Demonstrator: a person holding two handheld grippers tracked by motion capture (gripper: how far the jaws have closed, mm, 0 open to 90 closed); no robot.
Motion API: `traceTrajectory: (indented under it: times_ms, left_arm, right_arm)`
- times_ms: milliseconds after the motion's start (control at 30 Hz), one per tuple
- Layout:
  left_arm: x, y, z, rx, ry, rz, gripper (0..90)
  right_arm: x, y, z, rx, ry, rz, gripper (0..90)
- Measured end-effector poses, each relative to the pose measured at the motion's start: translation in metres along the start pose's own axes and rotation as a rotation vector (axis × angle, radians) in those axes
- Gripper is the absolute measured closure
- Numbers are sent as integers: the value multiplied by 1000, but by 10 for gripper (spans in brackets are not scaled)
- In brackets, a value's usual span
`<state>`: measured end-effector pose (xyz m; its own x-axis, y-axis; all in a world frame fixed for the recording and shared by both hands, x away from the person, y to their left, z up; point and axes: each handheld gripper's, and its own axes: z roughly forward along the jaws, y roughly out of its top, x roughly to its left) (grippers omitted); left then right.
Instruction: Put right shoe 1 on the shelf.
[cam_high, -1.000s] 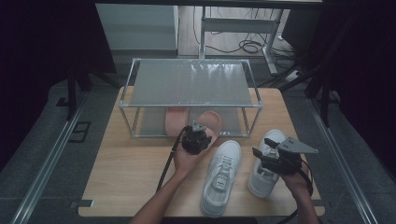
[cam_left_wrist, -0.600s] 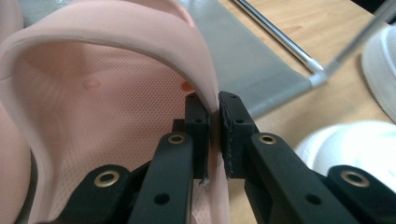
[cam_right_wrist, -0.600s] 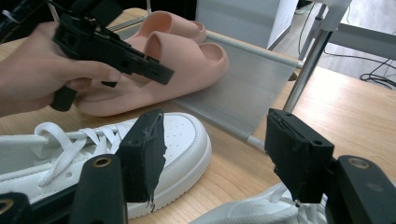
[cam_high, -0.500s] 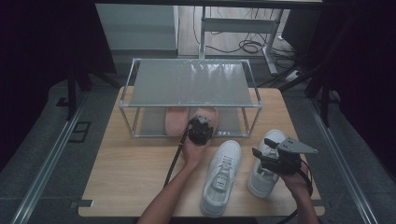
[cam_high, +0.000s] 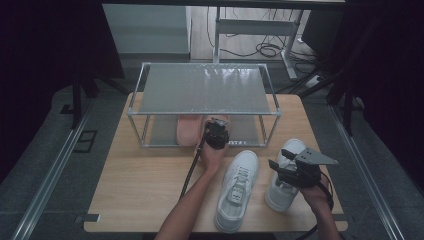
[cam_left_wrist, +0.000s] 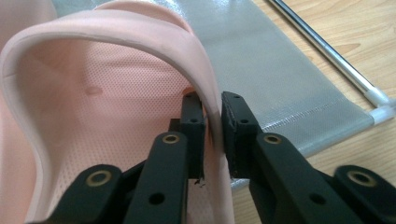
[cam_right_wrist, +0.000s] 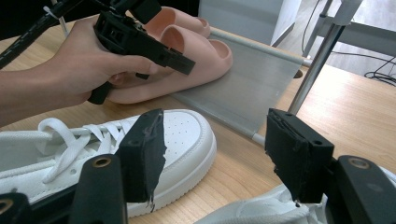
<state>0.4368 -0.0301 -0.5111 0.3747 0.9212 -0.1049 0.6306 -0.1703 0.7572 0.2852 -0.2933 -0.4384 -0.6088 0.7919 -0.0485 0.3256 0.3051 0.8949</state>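
My left hand-held gripper (cam_left_wrist: 212, 123) has its jaws set either side of the upper band of a pink slipper (cam_left_wrist: 107, 93). One jaw sits inside the band and the other outside. They have just been opening a little, and in the left gripper view I can see thin gaps between the pads and the band, so I read them as slack around it rather than pinching. That slipper lies on the lower shelf of the metal rack (cam_high: 205, 90), just beside a second pink slipper (cam_high: 187, 131).

My right hand-held gripper (cam_right_wrist: 215, 149) is spread wide with nothing between its jaws. It hangs over the heel of a white sneaker (cam_high: 282, 182) at the right of the counter (cam_high: 135, 185). Another white sneaker (cam_high: 236, 190) lies between my two forearms, its toe pointing toward the rack.
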Motion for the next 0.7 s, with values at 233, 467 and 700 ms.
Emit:
traceTrajectory:
  times_ms: [233, 467, 700]
  left_arm:
    - [0, -6, -9, -6, -28, 32, 656]
    - [6, -12, -31, -30, -75, 40, 631]
    - [12, -26, -55, -29, -135, 85, 700]
  right_arm:
    - [-1, 0, -1, -2, -5, 3, 389]
    - [0, 0, 0, 2, -4, -1, 390]
    - [1, 0, 0, 1, -5, -1, 389]
